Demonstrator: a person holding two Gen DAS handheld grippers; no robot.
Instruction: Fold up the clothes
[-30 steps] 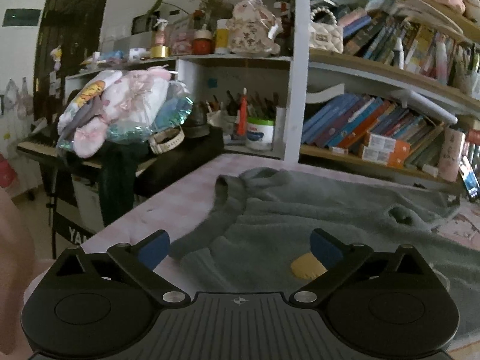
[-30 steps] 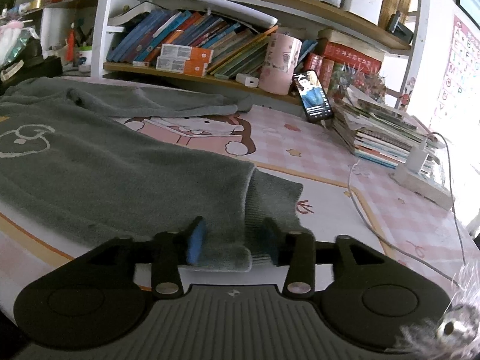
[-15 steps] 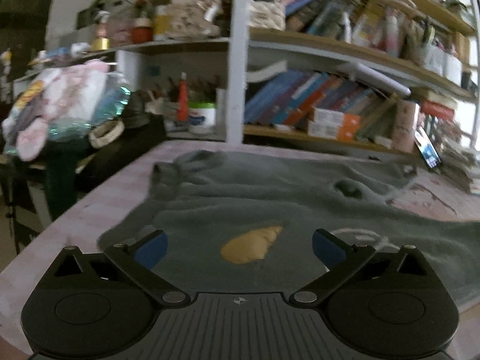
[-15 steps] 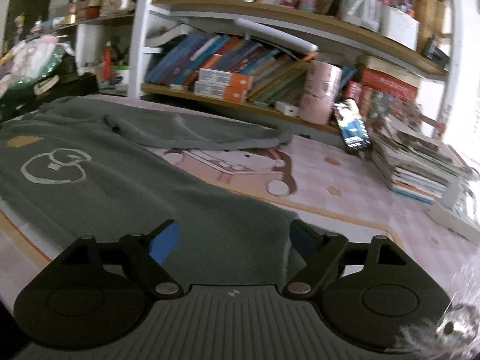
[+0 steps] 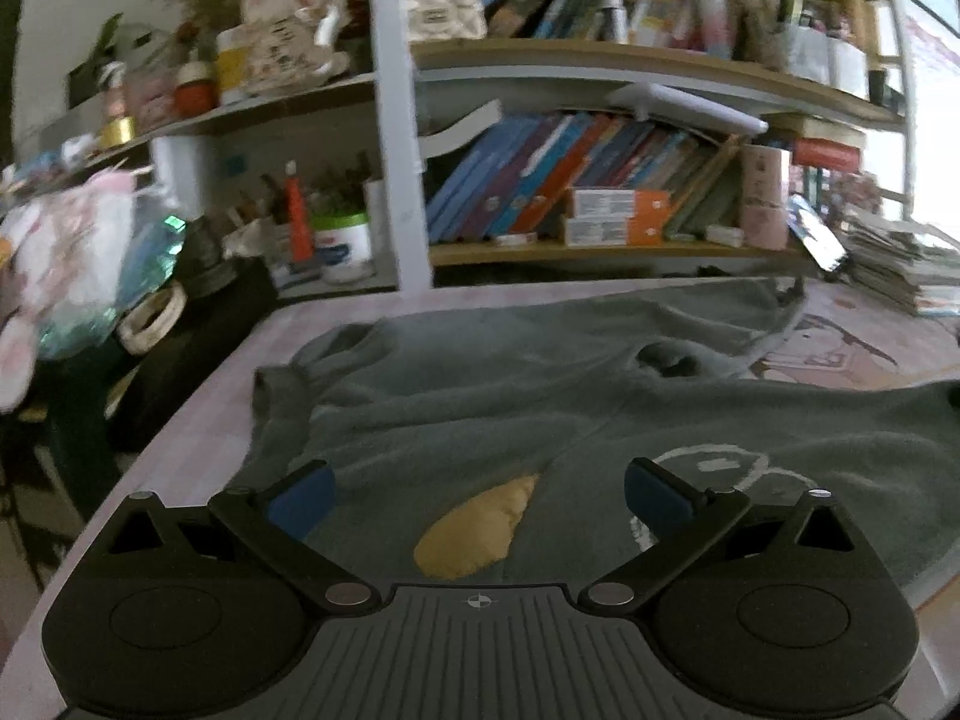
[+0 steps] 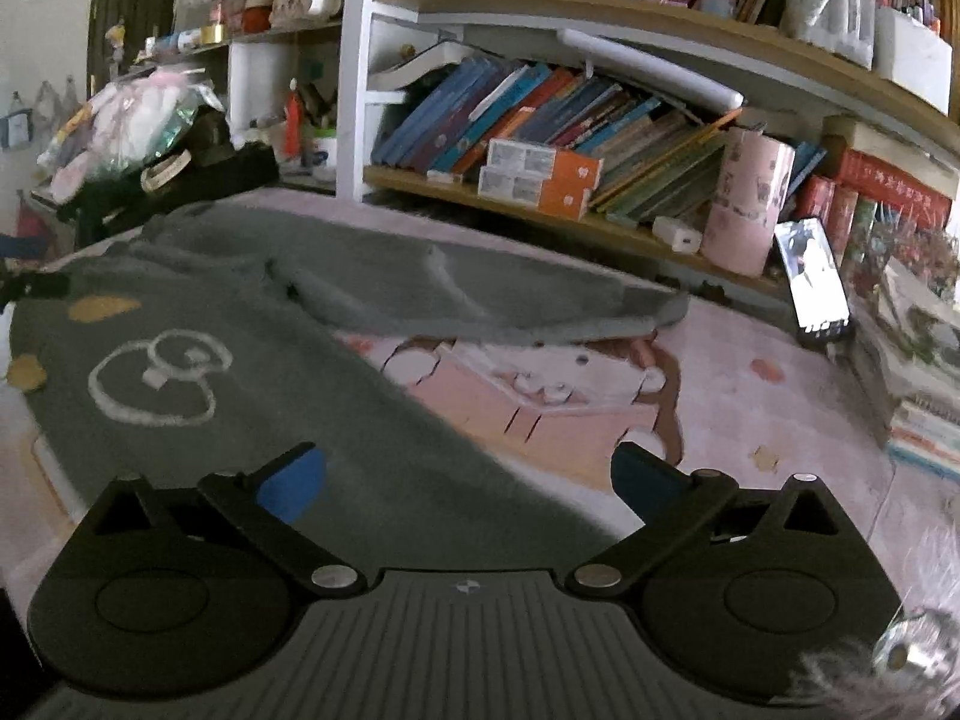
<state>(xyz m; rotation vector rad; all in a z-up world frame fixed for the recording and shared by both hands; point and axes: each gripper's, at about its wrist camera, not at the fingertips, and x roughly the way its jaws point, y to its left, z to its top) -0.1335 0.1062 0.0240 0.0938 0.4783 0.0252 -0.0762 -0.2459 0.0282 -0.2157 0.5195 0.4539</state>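
- Left wrist view: my left gripper [image 5: 477,495] stands released, its blue pads wide apart with nothing pinched between them. It hovers over the grey sweater [image 5: 600,408], which lies spread on the pink patterned table cover [image 5: 198,414].
- Left wrist view: a yellow patch [image 5: 474,531] on the sweater shows between my fingers; a white outline motif [image 5: 711,468] lies just beside my right-hand pad. One sleeve runs toward the bookshelf [image 5: 600,180] behind the table.
- Right wrist view: my right gripper [image 6: 468,486] is opening, its jaws wide, and no fabric is between the pads. The sweater [image 6: 252,372] lies flat below and to the left, its edge crossing under the gap.
- Right wrist view: the far sleeve [image 6: 510,300] stretches across the table cover [image 6: 750,390] toward a phone [image 6: 813,276] propped beside a pink cylinder [image 6: 747,204].
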